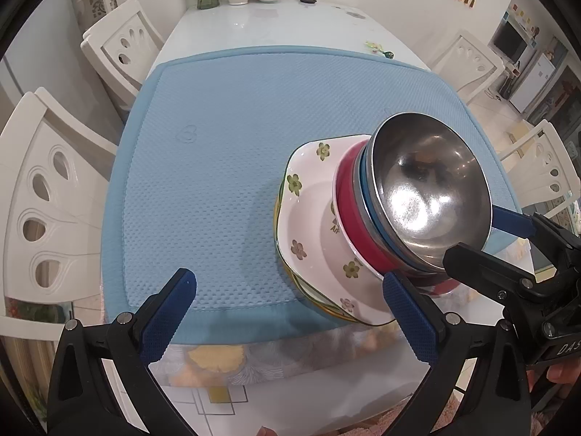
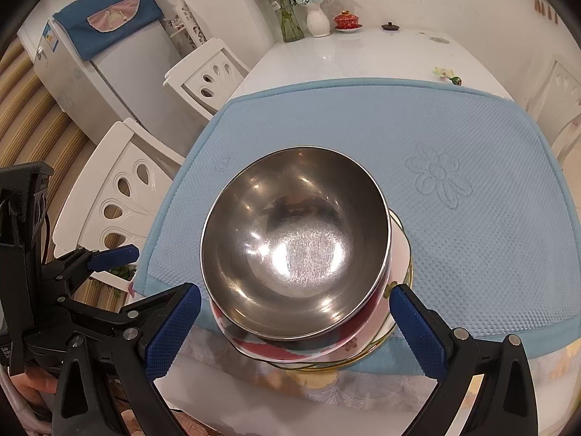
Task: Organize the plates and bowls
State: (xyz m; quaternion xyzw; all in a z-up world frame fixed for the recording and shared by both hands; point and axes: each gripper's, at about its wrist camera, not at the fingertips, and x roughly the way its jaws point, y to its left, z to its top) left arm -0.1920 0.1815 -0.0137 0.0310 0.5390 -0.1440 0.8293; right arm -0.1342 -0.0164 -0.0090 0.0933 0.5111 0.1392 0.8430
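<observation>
Stack: steel bowl (image 2: 296, 243) tops red bowl (image 1: 354, 218) on flowered plates (image 1: 308, 218), blue mat (image 1: 218, 152).
Left gripper (image 1: 290, 290): fingers wide, empty.
Right gripper (image 2: 296, 321): fingers spread beside the stack, gripping nothing.
Right view only: fridge (image 2: 109, 72).

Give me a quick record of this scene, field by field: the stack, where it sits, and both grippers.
top: steel bowl
beneath: red-banded bowl, then floral plate
surface: blue mat, near its front edge
left gripper: open, holding nothing, beside the stack
right gripper: open, fingers either side of the stack
</observation>
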